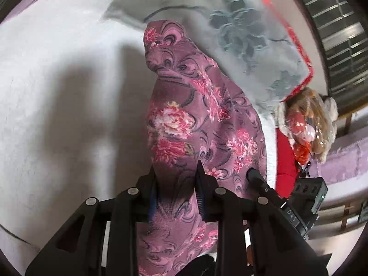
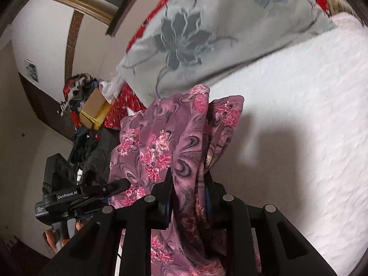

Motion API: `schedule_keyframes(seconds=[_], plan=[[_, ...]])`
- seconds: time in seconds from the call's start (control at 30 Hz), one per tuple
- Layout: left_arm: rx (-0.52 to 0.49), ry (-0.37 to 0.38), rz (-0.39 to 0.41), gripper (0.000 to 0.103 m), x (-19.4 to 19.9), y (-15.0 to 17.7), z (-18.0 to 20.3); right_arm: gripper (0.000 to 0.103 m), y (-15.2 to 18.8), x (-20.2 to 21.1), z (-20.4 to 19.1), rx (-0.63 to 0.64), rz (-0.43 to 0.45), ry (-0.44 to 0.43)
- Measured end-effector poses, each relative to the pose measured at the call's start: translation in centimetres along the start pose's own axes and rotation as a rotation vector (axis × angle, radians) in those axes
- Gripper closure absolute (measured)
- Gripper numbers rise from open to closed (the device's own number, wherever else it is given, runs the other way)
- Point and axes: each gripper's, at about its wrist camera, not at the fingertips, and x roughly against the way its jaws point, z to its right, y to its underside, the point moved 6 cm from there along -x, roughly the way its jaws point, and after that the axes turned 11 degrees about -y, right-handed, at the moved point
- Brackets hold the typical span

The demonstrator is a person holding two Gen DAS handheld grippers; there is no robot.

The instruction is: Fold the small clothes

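Mauve floral-print fleece garment [image 1: 195, 119] bunched between both jaws; left gripper [image 1: 177, 168] and right gripper [image 2: 188, 174] each clamp it, nearly closed.

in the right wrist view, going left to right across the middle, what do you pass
wall → clutter pile with a cardboard box → purple floral cloth, pinched in the right claw → white bedspread

Purple garment [image 1: 195, 115] with pink flowers hangs bunched above white bedding.
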Motion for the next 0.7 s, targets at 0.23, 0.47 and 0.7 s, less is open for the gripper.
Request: schedule_keyframes(seconds=[0.23, 0.47, 0.7], plan=[[0.068, -0.066, -0.03, 0.048, -3.3, 0.4, -4.0, 0.068, 2.8, -1.6, 4.6, -0.021, -0.065, 0.164], [-0.039, -0.083, 0.149, 0.032, -0.6, -2.8, 0.3, 0.064, -1.5, -0.7, 0.3, 0.161, 0.057, 0.138], [-0.111, -0.313, 0.128, 0.01, -8.3, -4.5, 0.3, 0.069, -0.8, -6.1, 4.6, 0.232, -0.05, 0.308]])
